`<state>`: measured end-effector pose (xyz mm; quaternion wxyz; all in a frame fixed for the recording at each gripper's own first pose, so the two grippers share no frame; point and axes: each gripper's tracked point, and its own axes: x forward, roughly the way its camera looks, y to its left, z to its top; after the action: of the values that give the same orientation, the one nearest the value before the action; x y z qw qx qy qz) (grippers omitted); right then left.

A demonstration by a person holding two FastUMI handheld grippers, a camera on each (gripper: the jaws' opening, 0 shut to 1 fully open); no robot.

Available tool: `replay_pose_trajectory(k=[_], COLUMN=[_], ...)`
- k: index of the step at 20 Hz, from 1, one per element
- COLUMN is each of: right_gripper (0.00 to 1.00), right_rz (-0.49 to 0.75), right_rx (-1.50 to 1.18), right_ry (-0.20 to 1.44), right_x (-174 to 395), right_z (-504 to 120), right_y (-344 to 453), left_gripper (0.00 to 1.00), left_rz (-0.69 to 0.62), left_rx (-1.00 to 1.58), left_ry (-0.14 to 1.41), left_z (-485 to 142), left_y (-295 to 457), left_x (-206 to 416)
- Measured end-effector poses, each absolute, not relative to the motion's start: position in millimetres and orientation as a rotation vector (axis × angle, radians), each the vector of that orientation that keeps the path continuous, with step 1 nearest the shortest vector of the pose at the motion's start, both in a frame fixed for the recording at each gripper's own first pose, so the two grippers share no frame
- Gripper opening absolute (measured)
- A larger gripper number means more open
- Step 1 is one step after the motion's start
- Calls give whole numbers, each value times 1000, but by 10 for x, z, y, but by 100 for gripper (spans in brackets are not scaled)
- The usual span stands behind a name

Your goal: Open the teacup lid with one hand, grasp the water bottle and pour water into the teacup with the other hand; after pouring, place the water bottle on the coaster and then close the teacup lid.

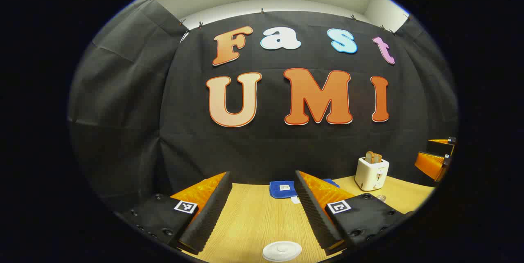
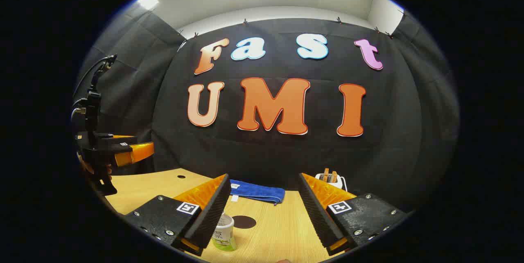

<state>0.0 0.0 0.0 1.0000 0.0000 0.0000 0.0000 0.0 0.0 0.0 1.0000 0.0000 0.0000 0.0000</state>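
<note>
Here, the items are listed as seen from each gripper.

Left gripper (image 1: 264,210): held above the wooden bench (image 1: 254,218), its fingers spread wide apart with nothing between them. In the left gripper view, a round white teacup lid (image 1: 281,250) is seen lying flat on the bench, low between the fingertips, its far edge visible and its near edge cut off. The teacup itself cannot be made out. A folded blue cloth (image 1: 282,189) is laid at the back of the bench against the booth wall, partly hidden behind the right-hand finger. A white toaster (image 1: 371,173) with bread standing in its slots is placed to the right, upright. A small clear object just in front of the toaster is too small to identify.

Right gripper (image 2: 264,214): fingers likewise spread apart, clamped on nothing. In the right gripper view, the water bottle (image 2: 224,232) is stood upright on the bench, long axis vertical, white cap upward, just beside the left-hand finger, which covers part of it; its base is cut off. A dark round coaster (image 2: 244,222) is laid flat just right of the bottle. The blue cloth and the toaster are seen behind.

At the far left of this view the left gripper is seen held by a hand (image 2: 92,169).
</note>
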Motion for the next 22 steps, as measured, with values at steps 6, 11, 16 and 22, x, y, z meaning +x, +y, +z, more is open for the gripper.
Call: replay_pose_trajectory(k=[6, 11, 16, 22], right_gripper=[99, 99, 99, 99], right_rz=[-4, -19, 10, 87], right_rx=[5, -14, 21, 39], right_ry=[-2, 17, 14, 44], right_x=[24, 60, 40, 25], right_z=[-20, -142, -164, -436], right_y=[-31, -56, -36, 169], left_gripper=[99, 99, 99, 99], left_rz=[-1, -5, -37, -74], left_rx=[2, 1, 20, 24], left_ry=[-1, 7, 2, 54], left_z=[3, -58, -106, -426], left_y=[-19, -46, -156, -261], left_x=[-10, -23, -31, -14])
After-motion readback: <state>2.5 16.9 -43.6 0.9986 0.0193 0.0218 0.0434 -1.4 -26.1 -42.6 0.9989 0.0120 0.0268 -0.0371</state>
